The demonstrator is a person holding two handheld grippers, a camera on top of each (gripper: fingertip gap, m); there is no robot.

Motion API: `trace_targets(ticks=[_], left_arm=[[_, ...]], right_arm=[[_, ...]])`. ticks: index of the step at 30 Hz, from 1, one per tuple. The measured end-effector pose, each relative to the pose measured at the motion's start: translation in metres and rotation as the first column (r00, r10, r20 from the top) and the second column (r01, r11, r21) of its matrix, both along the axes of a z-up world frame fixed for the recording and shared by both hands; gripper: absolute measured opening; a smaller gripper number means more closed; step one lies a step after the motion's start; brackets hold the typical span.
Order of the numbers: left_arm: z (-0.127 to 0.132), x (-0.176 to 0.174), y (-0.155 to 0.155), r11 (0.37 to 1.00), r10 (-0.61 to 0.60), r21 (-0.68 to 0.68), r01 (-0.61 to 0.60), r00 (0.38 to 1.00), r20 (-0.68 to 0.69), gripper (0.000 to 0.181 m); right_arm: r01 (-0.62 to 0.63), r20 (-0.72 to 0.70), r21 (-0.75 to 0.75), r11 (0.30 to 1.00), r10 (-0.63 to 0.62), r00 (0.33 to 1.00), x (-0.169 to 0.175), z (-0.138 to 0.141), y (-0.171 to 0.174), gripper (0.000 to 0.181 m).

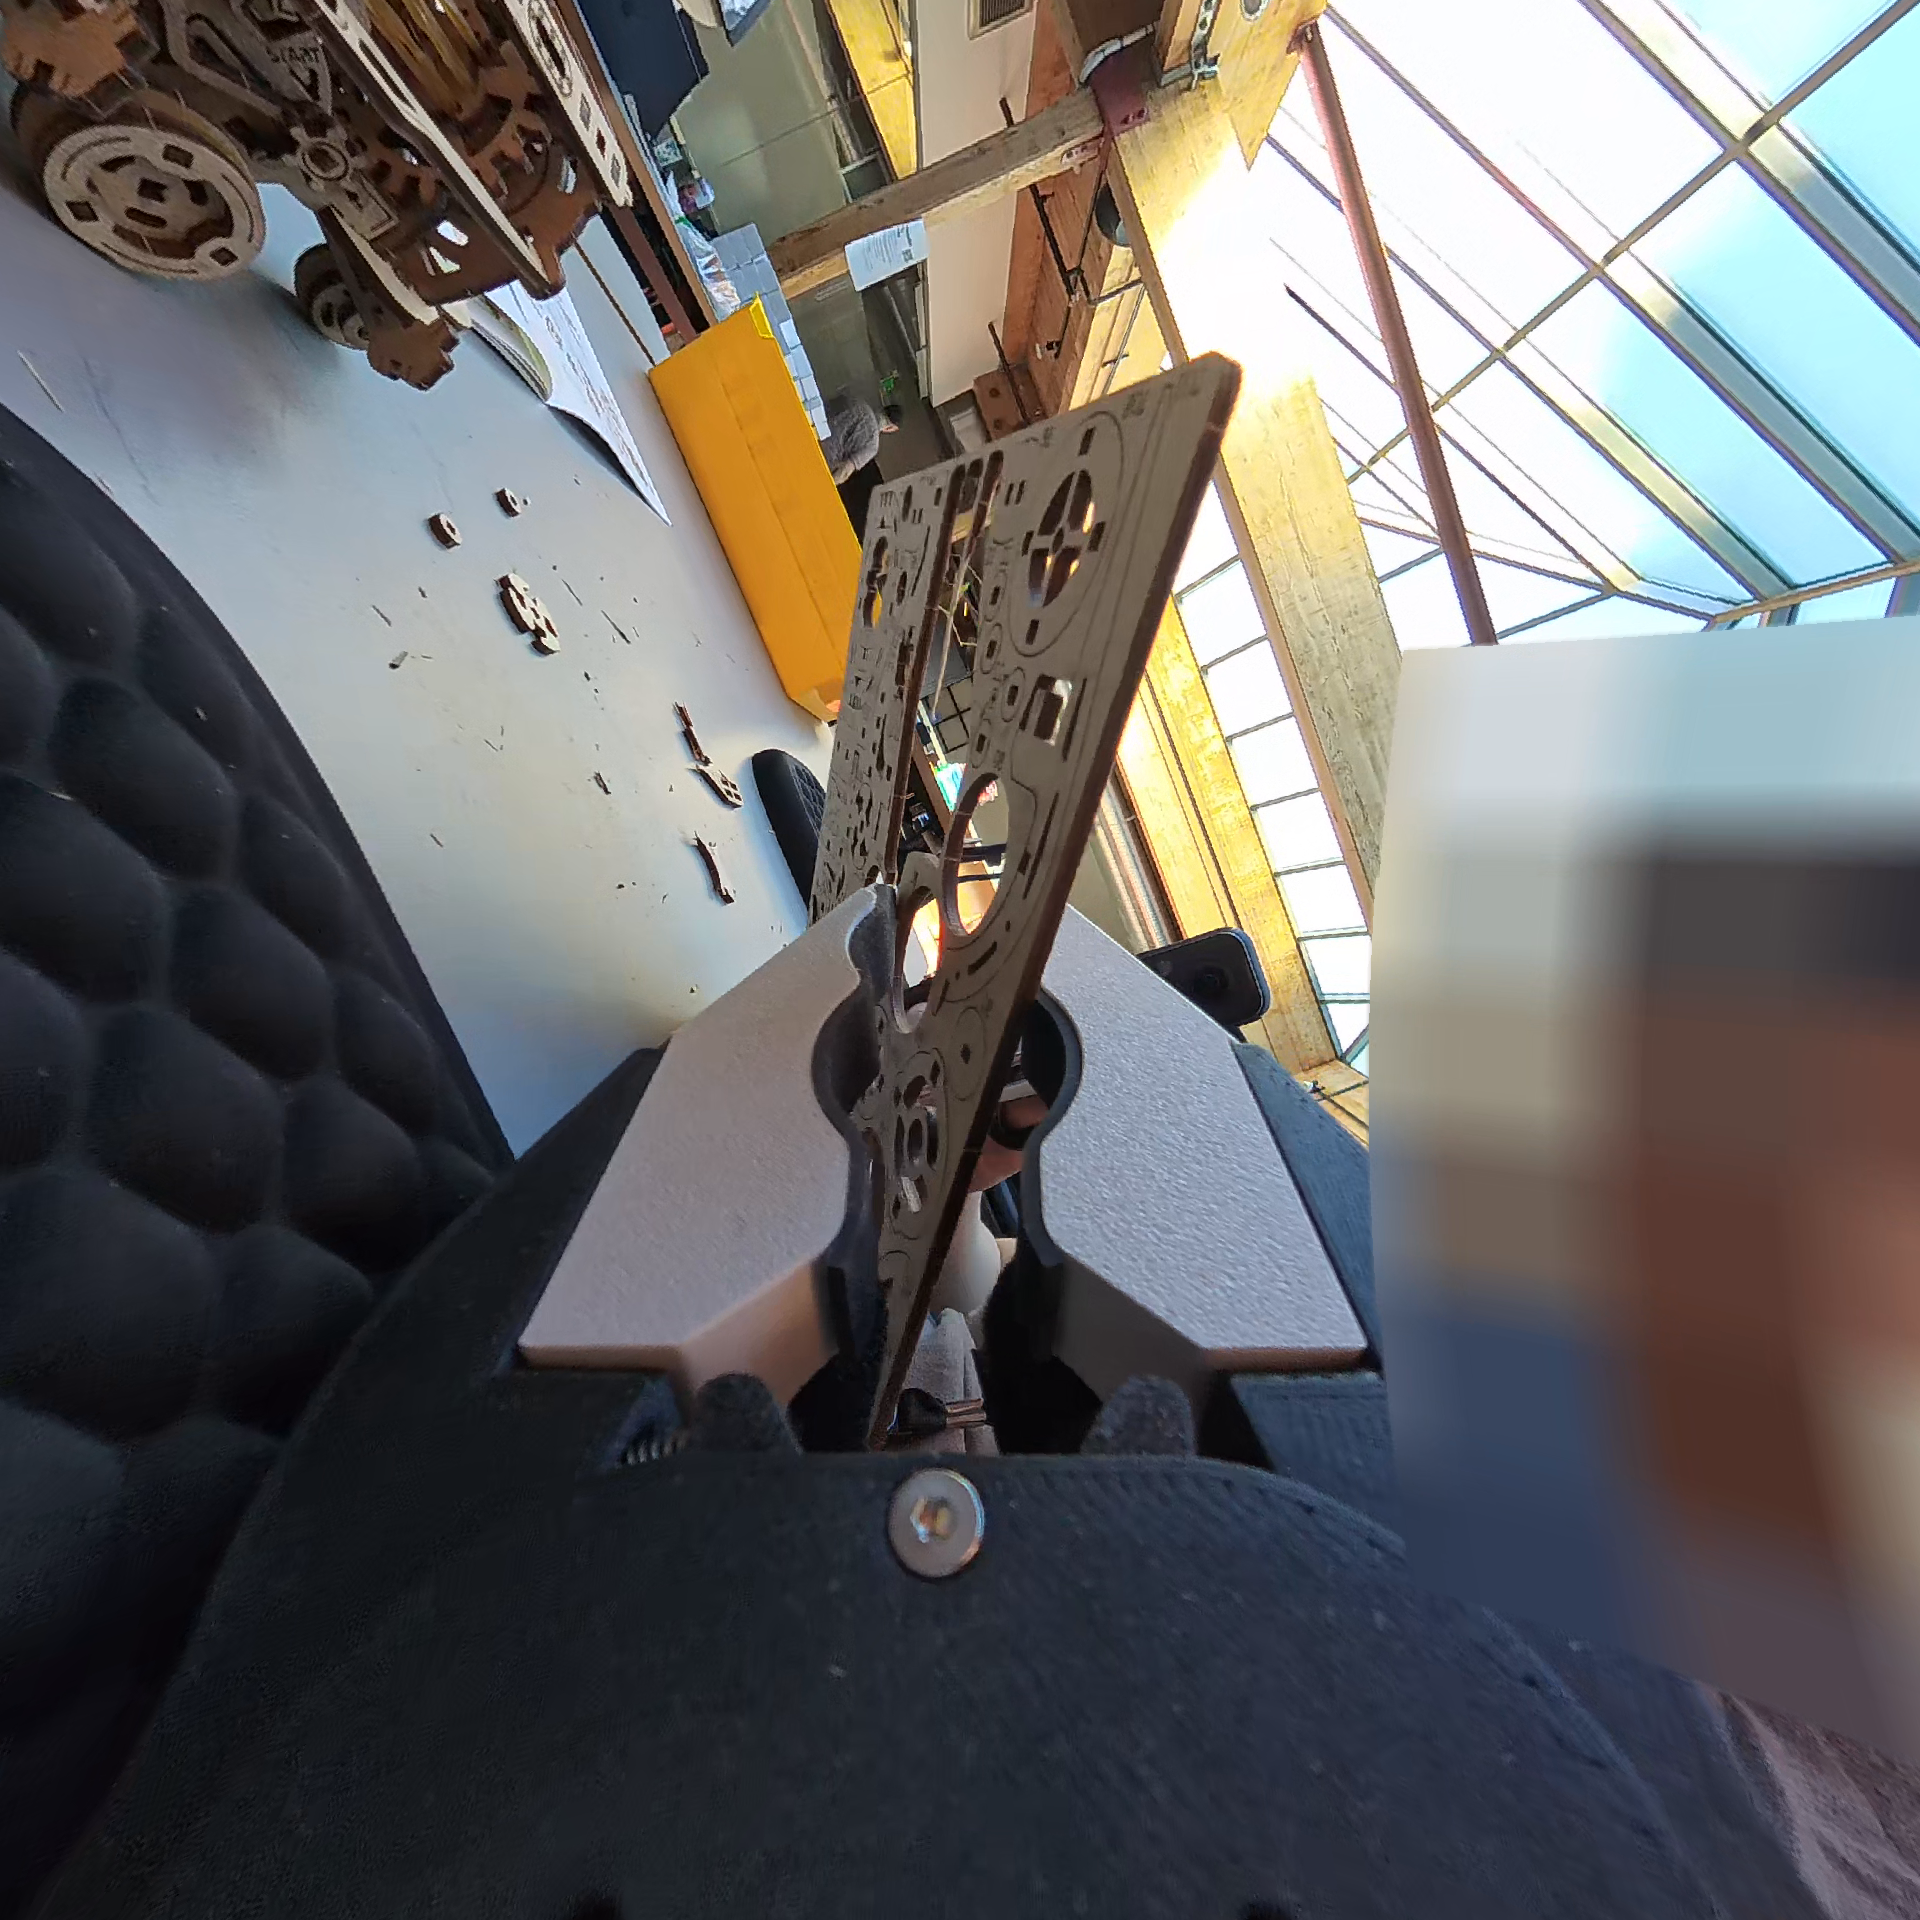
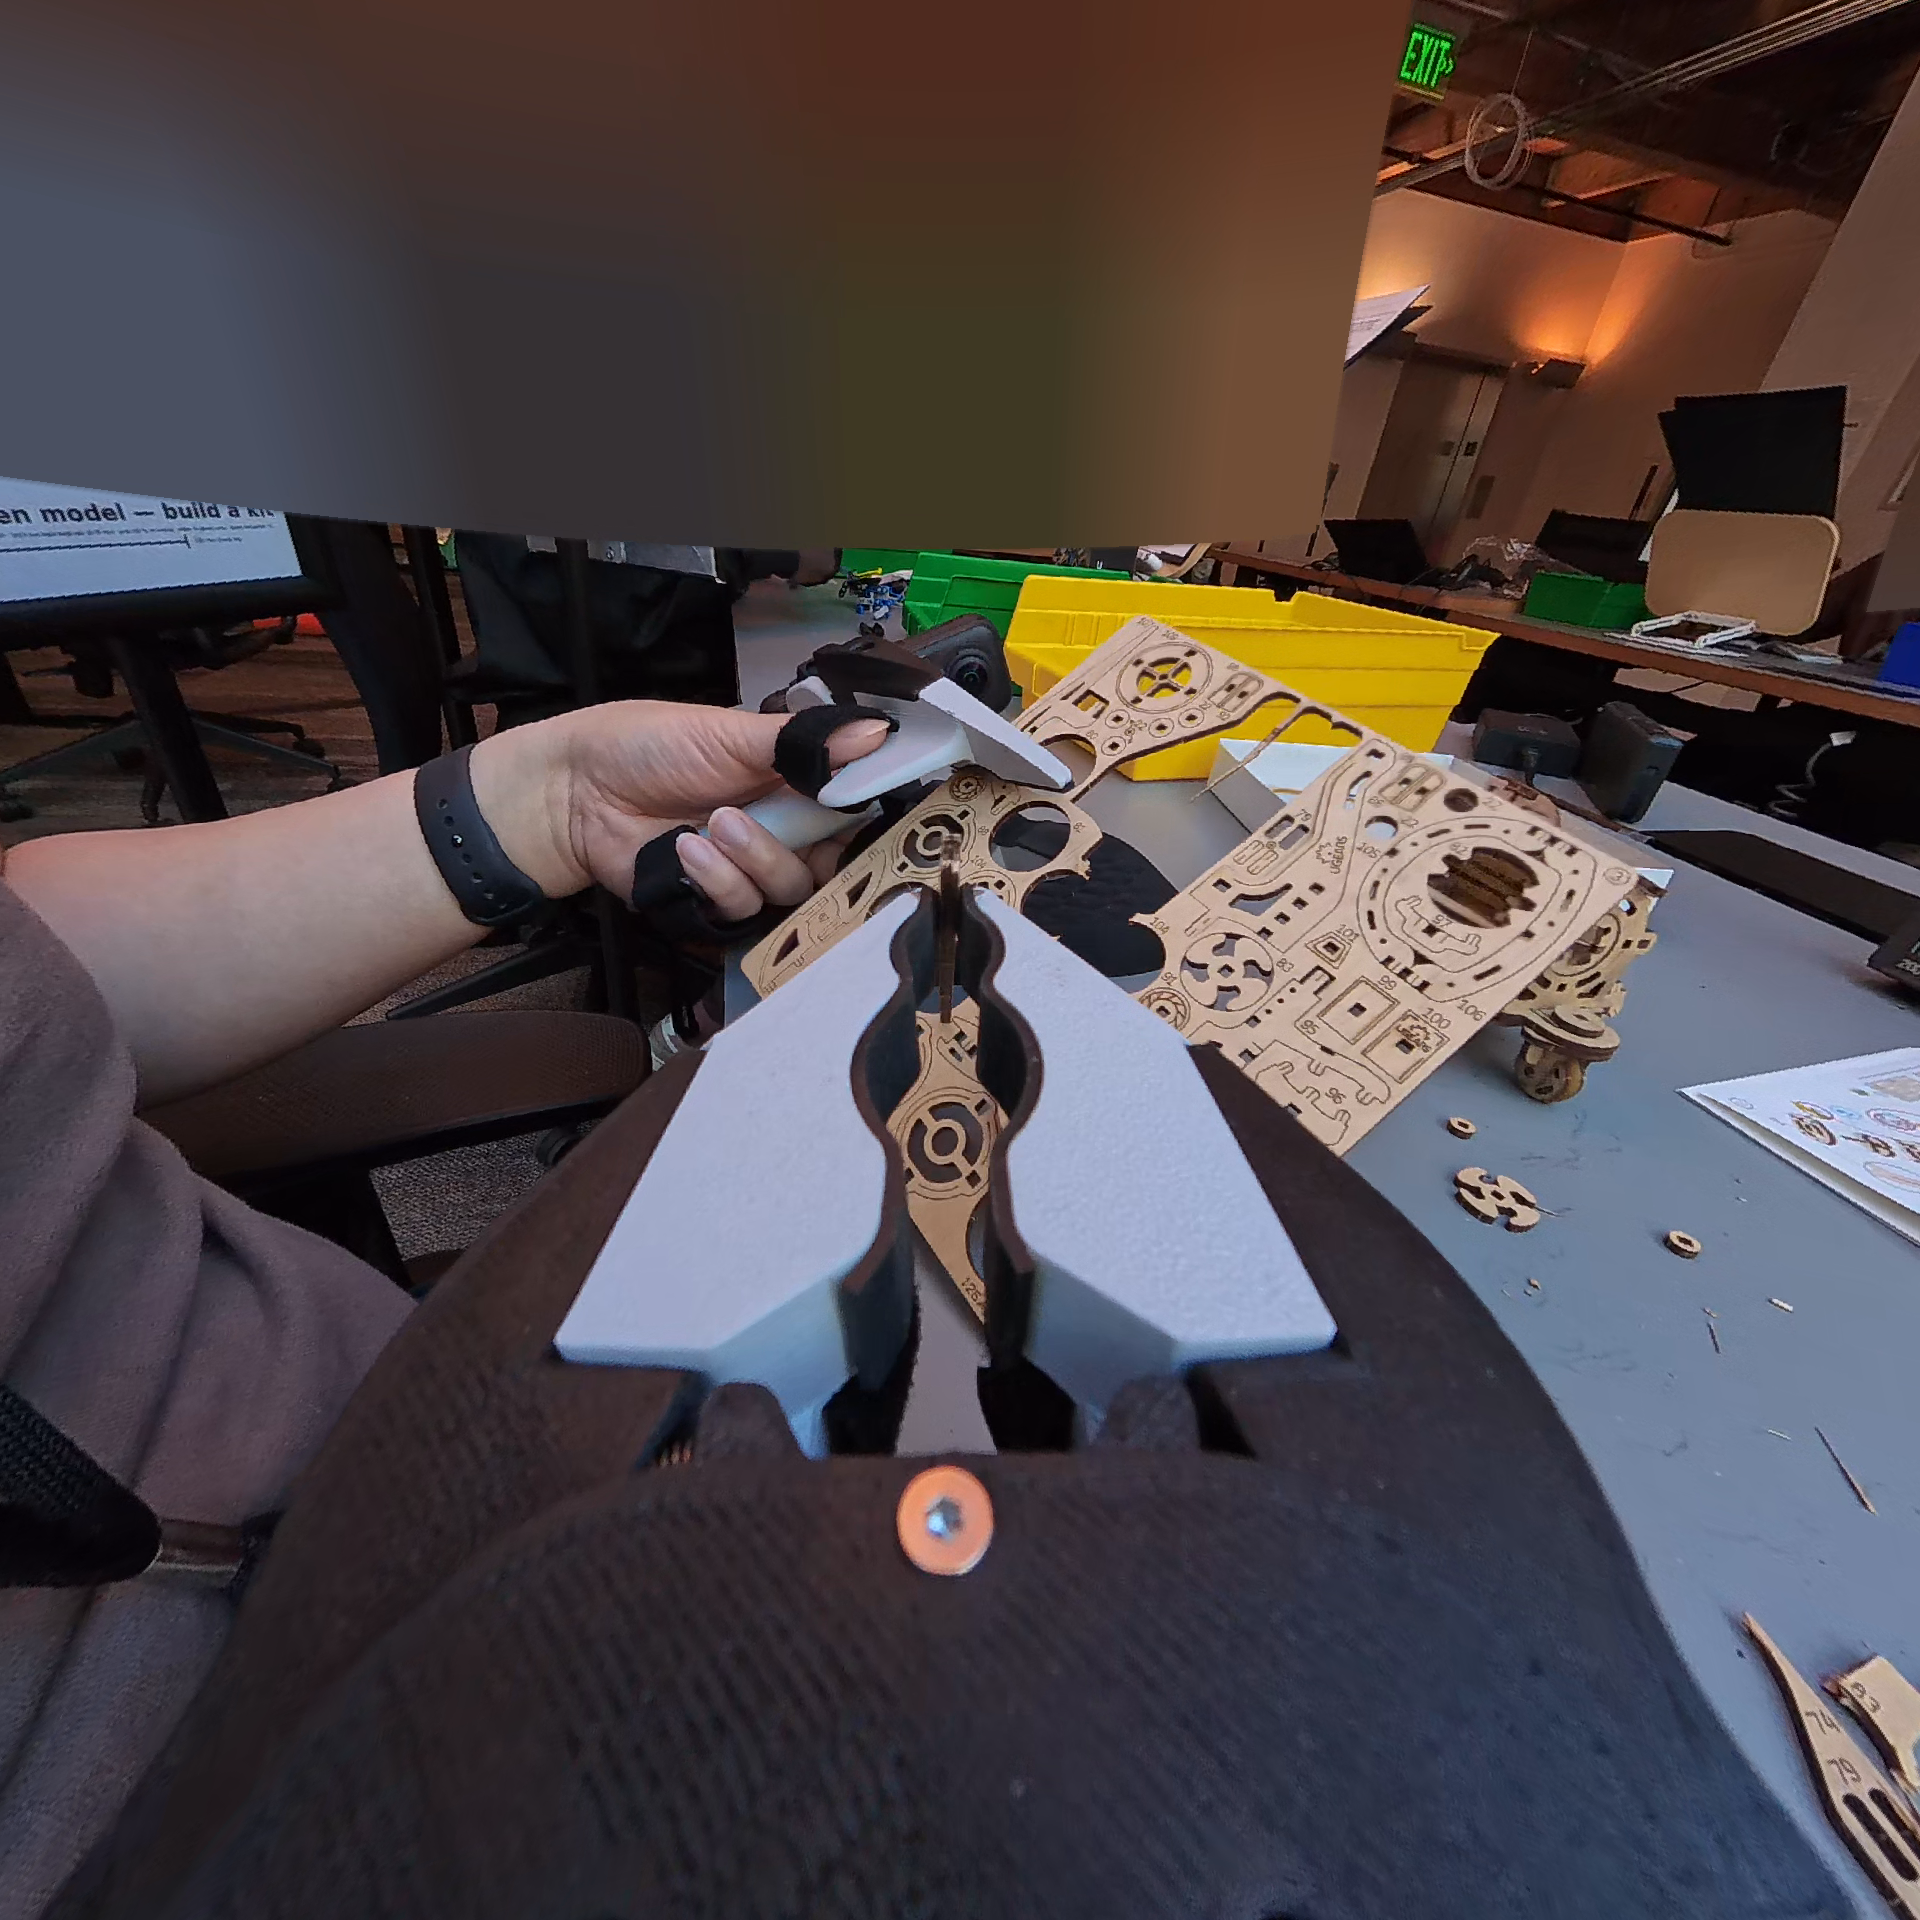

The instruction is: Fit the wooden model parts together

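My left gripper (image 1: 971, 925) is shut on a thin laser-cut wooden parts sheet (image 1: 997, 675) and holds it tilted up off the grey table (image 1: 343, 644). In the right wrist view a bare hand holds that gripper (image 2: 935, 748) over the sheet (image 2: 1351, 935). My right gripper (image 2: 948, 904) is shut on a small flat wooden part (image 2: 948, 935), seen edge-on between the tips, just in front of the sheet's near corner. The partly built wooden wheeled model (image 1: 312, 156) stands on the table, mostly hidden behind the sheet in the right wrist view (image 2: 1569, 1018).
A yellow bin (image 2: 1247, 644) stands behind the sheet and also shows in the left wrist view (image 1: 758, 520). An open instruction booklet (image 2: 1849, 1132) lies to the right. Small wooden gears (image 2: 1496, 1195) and scraps (image 2: 1860, 1766) litter the table. A black dimpled surface (image 1: 156, 935) fills the left. The gap from one gripper's tips to the other's is roughly 9 cm. My left gripper is the nearer one to the partly built wooden wheeled model (image 1: 312, 156): about 15 cm, against 25 cm.
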State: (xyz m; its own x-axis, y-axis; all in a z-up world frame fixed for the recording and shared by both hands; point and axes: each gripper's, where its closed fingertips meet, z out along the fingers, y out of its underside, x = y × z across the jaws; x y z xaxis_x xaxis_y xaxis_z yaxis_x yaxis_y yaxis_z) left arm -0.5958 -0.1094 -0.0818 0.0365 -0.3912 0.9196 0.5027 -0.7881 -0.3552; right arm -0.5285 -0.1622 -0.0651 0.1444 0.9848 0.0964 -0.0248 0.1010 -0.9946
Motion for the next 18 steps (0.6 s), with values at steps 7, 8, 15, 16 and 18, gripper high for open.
trace_targets(ticks=[7, 8, 15, 16, 18], left_arm=[[-0.0030, 0.0004, 0.0017, 1.000, 0.014, -0.004, -0.014, 1.000, -0.025, 0.017], [-0.0034, 0.0003, 0.0021, 1.000, 0.018, -0.005, -0.018, 0.999, -0.029, 0.016], [-0.0047, -0.0017, 0.0045, 0.999, 0.042, -0.008, -0.042, 0.999, -0.035, 0.011], [-0.0049, -0.0017, 0.0046, 0.999, 0.043, -0.008, -0.043, 0.998, -0.037, 0.011], [-0.0053, -0.0015, 0.0048, 0.999, 0.045, -0.007, -0.045, 0.998, -0.040, 0.011]], right_arm=[[0.000, -0.002, 0.002, 1.000, 0.000, 1.000, 0.0003, 0.0002, 0.0002, 0.001], [0.000, -0.003, 0.002, 1.000, 0.000, 1.000, 0.0005, 0.0003, 0.0003, 0.001], [-0.002, -0.010, 0.002, 1.000, 0.002, 1.000, 0.0013, 0.0010, 0.0003, 0.001], [-0.002, -0.011, 0.002, 1.000, 0.002, 1.000, 0.0015, 0.0012, 0.0003, 0.001], [-0.003, -0.015, 0.002, 1.000, 0.003, 1.000, 0.0019, 0.0017, 0.0002, 0.001]])
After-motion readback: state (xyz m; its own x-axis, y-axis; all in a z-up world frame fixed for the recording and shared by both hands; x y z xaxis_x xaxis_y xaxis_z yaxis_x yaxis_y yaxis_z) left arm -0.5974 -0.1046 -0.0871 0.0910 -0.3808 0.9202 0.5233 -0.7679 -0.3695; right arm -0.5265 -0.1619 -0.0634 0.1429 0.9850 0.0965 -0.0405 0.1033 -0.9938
